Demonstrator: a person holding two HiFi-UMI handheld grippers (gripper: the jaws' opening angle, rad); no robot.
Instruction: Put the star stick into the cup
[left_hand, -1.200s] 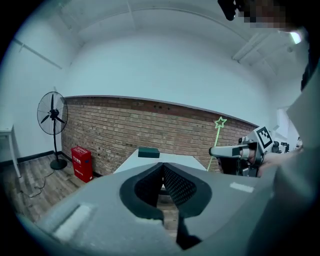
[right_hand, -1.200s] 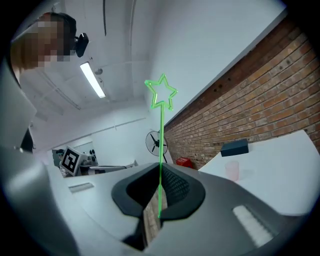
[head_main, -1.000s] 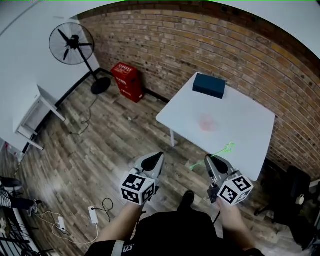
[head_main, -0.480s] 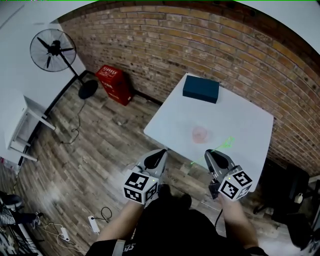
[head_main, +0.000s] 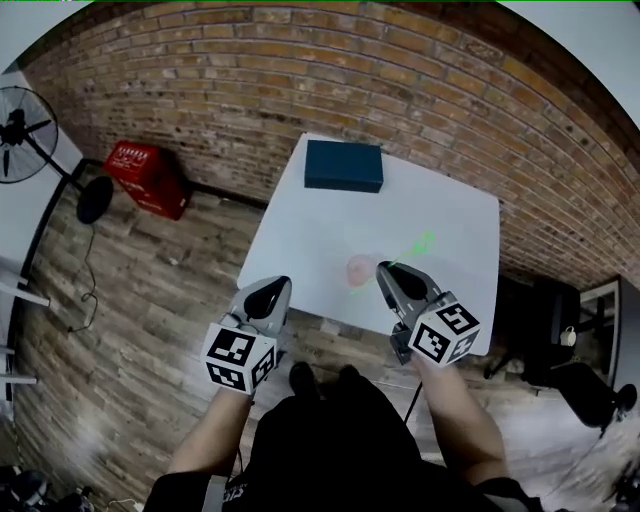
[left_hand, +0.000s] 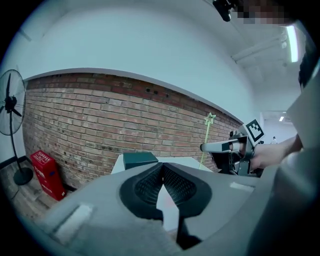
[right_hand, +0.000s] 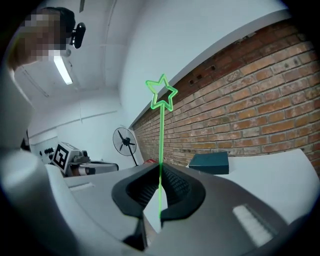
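A thin green star stick (right_hand: 161, 145) stands upright between the jaws of my right gripper (right_hand: 160, 172), which is shut on it; its star (right_hand: 161, 93) is at the top. In the head view the star stick (head_main: 405, 255) slants over the white table (head_main: 450, 230), just right of the pink cup (head_main: 360, 268). The right gripper (head_main: 384, 272) hangs over the table's near edge beside the cup. My left gripper (head_main: 275, 291) is at the table's near left corner, and in its own view the left gripper (left_hand: 161, 167) is shut with nothing in it.
A dark blue box (head_main: 343, 165) lies at the table's far end against the brick wall (head_main: 300, 70). A red crate (head_main: 148, 178) and a standing fan (head_main: 20, 130) are on the wood floor at left. A dark chair (head_main: 545, 320) is right of the table.
The table has come closer under both grippers. The right gripper with the star stick has gone from short of the table's edge to beside the pink cup. The left gripper has reached the table's corner.
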